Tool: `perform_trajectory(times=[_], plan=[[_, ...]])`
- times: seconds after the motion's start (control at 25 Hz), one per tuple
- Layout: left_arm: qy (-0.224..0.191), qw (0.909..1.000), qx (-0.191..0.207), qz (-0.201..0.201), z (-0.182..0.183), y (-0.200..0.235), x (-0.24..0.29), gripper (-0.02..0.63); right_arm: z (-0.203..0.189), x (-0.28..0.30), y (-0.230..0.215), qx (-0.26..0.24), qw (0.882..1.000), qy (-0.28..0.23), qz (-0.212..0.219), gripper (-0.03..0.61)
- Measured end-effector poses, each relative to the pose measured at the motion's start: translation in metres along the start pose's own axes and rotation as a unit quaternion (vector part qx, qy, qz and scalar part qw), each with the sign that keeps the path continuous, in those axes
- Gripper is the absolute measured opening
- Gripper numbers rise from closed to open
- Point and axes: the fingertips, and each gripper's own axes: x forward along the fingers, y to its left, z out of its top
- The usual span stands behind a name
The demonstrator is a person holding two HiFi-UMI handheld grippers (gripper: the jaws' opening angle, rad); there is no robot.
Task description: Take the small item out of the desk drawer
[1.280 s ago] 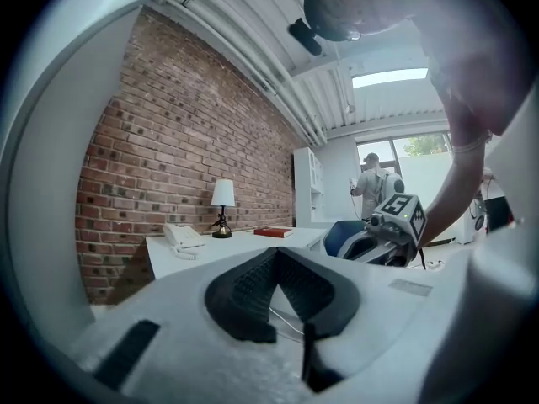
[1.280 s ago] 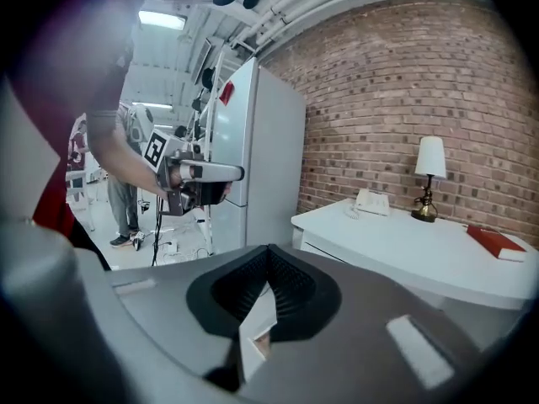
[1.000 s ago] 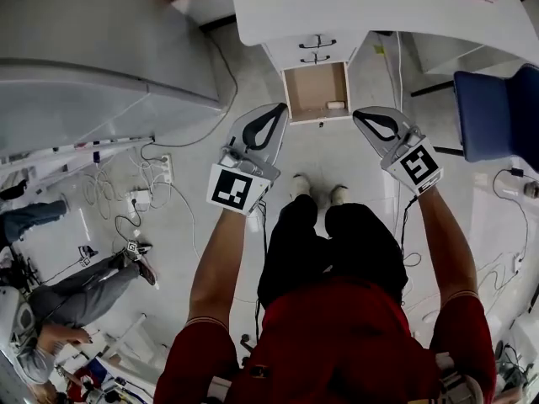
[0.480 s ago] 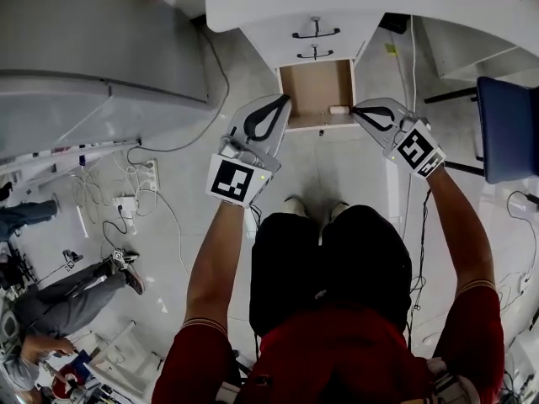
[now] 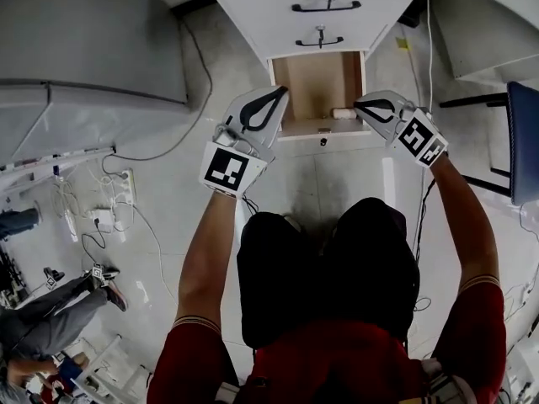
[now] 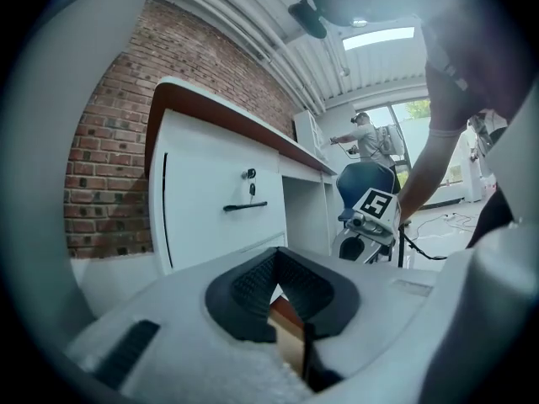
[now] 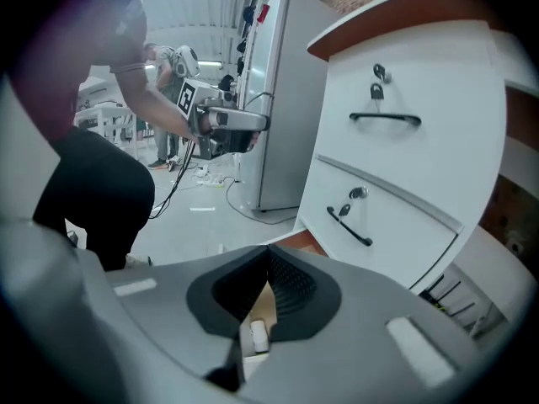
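So: drawer [image 5: 313,87] already open, item [image 5: 339,113] lies inside near its right front (not gripped yet). Right tool [image 5: 360,105] closed, empty, just beside it. Left tool [image 5: 280,93] closed, empty, at the drawer's left edge. Grasp and lift-out remain.

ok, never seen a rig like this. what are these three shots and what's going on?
No robot arm here: a person holds a two-jaw gripper in each hand. The top-down picture comes from a camera on their head; the other two come from cameras riding on the grippers, looking along the jaws. The left gripper and right gripper hover at the front of the open lowest drawer of a white desk. Both have jaws together and hold nothing. A small white item lies on the drawer floor by its right wall, just ahead of the right gripper, untouched.
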Motion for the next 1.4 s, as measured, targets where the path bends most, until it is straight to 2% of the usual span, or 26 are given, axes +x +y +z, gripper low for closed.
perform_trajectory(times=[0.16, 0.44, 0.64, 0.84, 1.12, 1.4], plan=[[-0.014, 0.9999, 0.004, 0.004, -0.033, 0.005, 0.012, 0.005, -0.038, 0.031, -0.004, -0.015, 1.000, 0.020, 0.010, 0.014], [-0.030, 0.9995, 0.006, 0.001, -0.080, 0.003, 0.021, 0.005, -0.093, 0.087, 0.007, -0.087, 0.990, 0.093, 0.058, 0.015], [-0.038, 0.9992, 0.014, -0.006, -0.102, -0.002, 0.024, 0.005, -0.138, 0.120, 0.018, -0.138, 0.972, 0.159, 0.102, 0.019], [-0.034, 0.9989, 0.027, -0.016, -0.115, -0.004, 0.020, 0.005, -0.173, 0.146, 0.021, -0.124, 0.959, 0.204, 0.155, 0.034], [-0.026, 0.9987, 0.043, -0.005, -0.127, -0.006, 0.009, 0.005, -0.199, 0.169, 0.025, -0.147, 0.929, 0.266, 0.210, 0.061], [-0.033, 0.9990, 0.028, 0.015, -0.127, 0.001, -0.005, 0.005, -0.234, 0.189, 0.039, -0.164, 0.884, 0.351, 0.260, 0.114]])
